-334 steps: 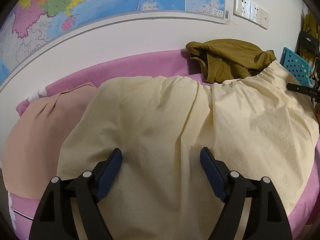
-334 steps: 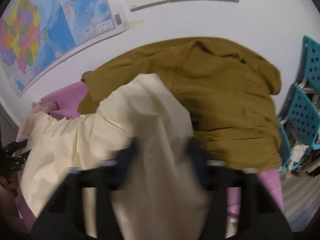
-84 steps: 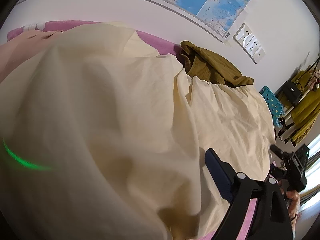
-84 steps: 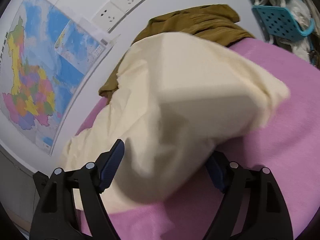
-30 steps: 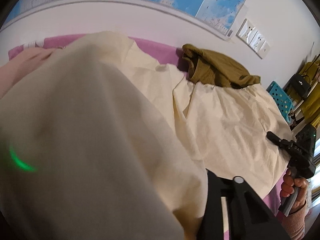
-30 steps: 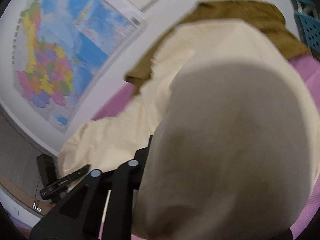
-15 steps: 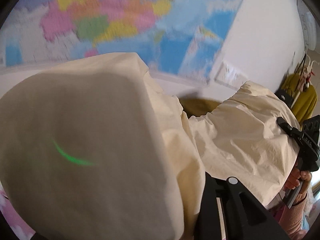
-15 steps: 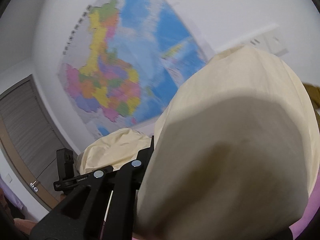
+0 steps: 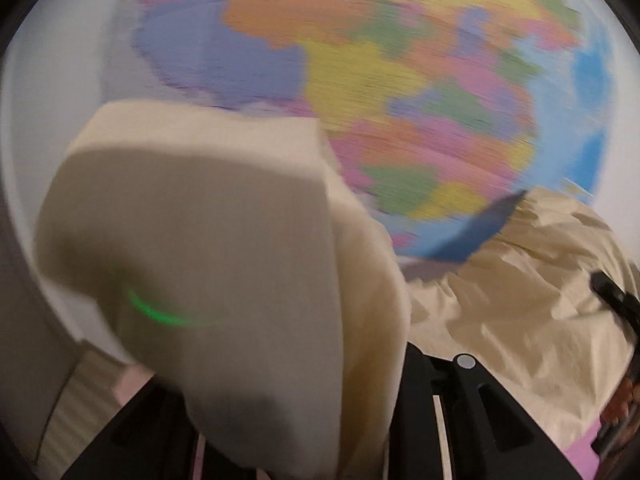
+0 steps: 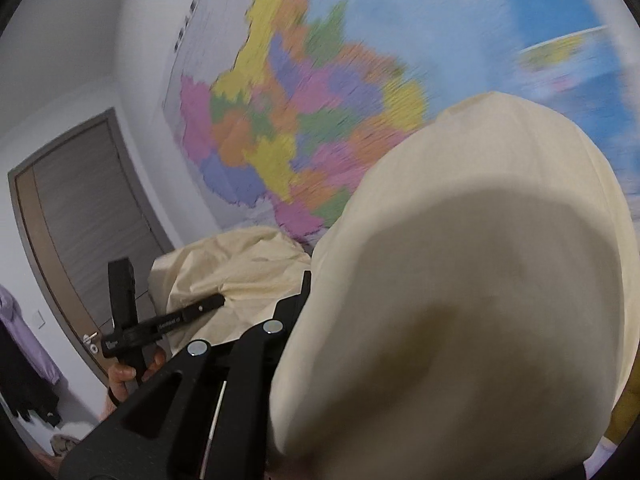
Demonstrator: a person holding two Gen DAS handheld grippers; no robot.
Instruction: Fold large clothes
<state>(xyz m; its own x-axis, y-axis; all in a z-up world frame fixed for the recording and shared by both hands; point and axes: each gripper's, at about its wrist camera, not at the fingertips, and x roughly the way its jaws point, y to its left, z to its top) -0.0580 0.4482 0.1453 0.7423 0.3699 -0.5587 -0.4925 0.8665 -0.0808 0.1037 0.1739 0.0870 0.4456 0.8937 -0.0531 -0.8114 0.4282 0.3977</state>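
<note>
Both hand-held grippers, left and right, have risen clamping the pale-yellow cotton garment; the colourful wall map fills the background, the pink bed almost hidden.

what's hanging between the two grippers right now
The cream garment spans from the right gripper to the left gripper, seen in the right wrist view. Both jaws are shut on it.
</note>
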